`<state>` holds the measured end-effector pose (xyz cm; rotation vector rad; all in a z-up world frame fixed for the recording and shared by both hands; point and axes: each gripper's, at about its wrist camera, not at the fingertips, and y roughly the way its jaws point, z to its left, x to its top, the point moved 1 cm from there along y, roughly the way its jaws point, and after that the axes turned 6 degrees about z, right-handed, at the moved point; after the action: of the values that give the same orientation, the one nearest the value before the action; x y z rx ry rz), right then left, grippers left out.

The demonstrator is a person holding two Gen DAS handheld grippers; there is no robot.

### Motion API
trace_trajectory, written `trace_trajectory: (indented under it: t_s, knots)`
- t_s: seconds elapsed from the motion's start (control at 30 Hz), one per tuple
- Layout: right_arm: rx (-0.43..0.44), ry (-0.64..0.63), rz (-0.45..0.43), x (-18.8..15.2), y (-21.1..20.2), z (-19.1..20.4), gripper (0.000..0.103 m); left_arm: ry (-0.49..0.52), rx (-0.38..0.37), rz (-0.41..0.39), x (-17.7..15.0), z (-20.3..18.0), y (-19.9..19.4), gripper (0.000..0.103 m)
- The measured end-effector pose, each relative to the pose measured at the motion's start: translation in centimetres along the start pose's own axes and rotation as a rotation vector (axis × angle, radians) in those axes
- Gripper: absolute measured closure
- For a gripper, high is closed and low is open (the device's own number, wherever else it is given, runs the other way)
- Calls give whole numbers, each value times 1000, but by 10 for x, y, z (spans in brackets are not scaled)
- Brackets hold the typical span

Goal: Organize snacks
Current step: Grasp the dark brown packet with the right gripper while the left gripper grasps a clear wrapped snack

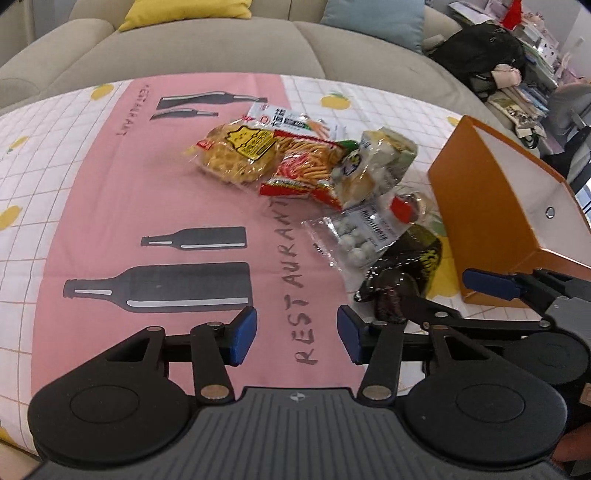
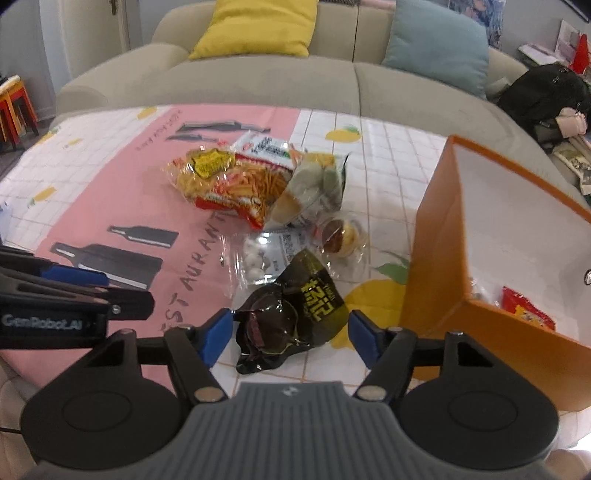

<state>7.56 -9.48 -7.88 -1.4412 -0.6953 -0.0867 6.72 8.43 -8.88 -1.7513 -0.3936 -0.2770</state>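
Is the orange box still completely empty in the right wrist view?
No, a red snack packet already lies inside the orange box, near its front corner.

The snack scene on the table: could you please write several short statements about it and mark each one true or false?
1. The black snack packet lies between the right gripper fingers. True.
2. The left gripper is shut on a packet. False: its open jaws hang over the bare tablecloth.
3. The orange box already holds a red packet. True.
4. The orange box has its lid on. False: it stands open.
5. A yellow cushion sits on the sofa. True.
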Motion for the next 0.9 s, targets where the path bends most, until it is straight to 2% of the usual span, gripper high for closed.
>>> trace_trajectory:
  t_s: [0.13, 0.23, 0.43, 0.63, 0.7, 0.77, 0.8, 0.9]
  knots:
    - [27, 22, 43, 3, 18, 3, 44, -1, 0, 16, 2, 3, 8, 46]
    - [30, 23, 57, 5, 29, 5, 44, -12, -8, 35, 4, 6, 14, 46]
    - [35, 59, 81, 12, 49, 3, 33, -19, -10, 46, 8, 10, 22, 46]
    - [63, 102, 100, 15, 63, -1, 30, -20, -13, 63, 11, 13, 31, 46]
    - [84, 125, 102, 15, 66, -4, 36, -14, -10, 74, 11, 13, 34, 46]
    - [97, 127, 97, 16, 66, -4, 47, -8, -8, 78, 11, 11, 35, 46]
    - [97, 123, 93, 16, 64, -4, 57, -6, -11, 77, 11, 11, 35, 46]
    - [102, 109, 99, 16, 61, -5, 62, 9, -26, 61, 14, 8, 32, 46]
